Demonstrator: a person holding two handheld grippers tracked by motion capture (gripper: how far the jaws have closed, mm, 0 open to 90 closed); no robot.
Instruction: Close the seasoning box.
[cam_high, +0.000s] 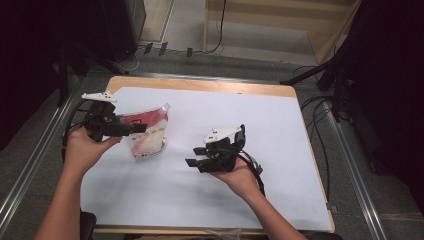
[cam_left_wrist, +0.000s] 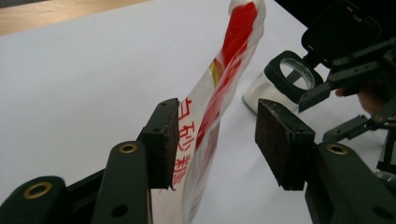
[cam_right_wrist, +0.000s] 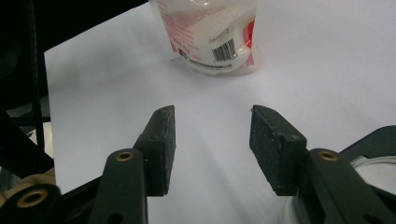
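Observation:
A red-and-white plastic pouch (cam_high: 148, 131) of white powder stands upright on the white sheet (cam_high: 280, 125), left of centre. My left gripper (cam_high: 136, 128) is open, one jaw on each side of the pouch (cam_left_wrist: 224, 79), and the left pad (cam_left_wrist: 164, 140) touches the film. My right gripper (cam_high: 191, 156) hangs open near the middle of the sheet with nothing between its jaws, pointing at the pouch (cam_right_wrist: 210, 32). A clear jar (cam_left_wrist: 280, 79) of white powder, black flip lid (cam_left_wrist: 338, 32) open, sits just by the right gripper.
The sheet covers a wooden table (cam_high: 200, 85). Cables (cam_high: 320, 130) trail off the right edge. Dark stands and equipment (cam_high: 345, 75) flank the table on the floor behind. A round white rim (cam_right_wrist: 373, 170) shows under the right gripper's jaw.

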